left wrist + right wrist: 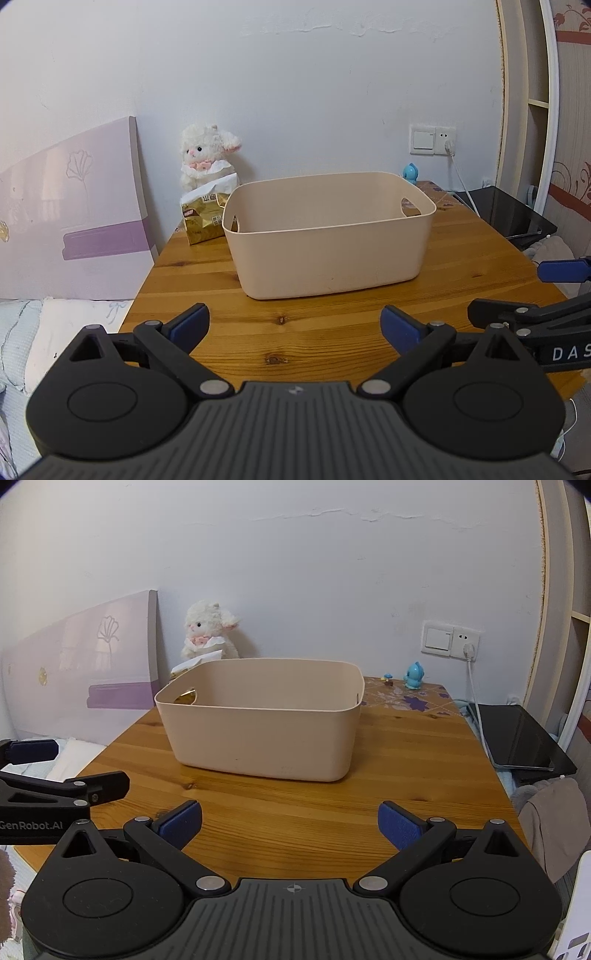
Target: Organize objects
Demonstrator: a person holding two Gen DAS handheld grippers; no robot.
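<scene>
We hold both tools low over the near edge of the wooden table (332, 332), facing the beige bin (328, 236); the left gripper (295, 325) has its blue pads spread wide with nothing between them, and the right gripper (290, 821) is spread and empty likewise. The bin stands mid-table with its long side toward us, its handle cutouts at the two ends, which leaves its open top easy to reach from above; how much lies inside we cannot tell, since its near wall hides the floor. Behind its left end a gold tissue pack (203, 221) sits just beside the bin, and a white plush lamb (205, 158) sits propped against the wall behind that. A small blue figurine (413, 675) stands at the far right corner, near the wall socket (450, 642) with its white cable. These loose things lie outside the bin; that fits either things waiting to go in or things that belong on the table.

Each tool shows at the edge of the other's view; the left one's side reads "GenRobot.AI", the right one's shows "DAS" before the frame cuts it off. The print on the gold pack is too small to read.
</scene>
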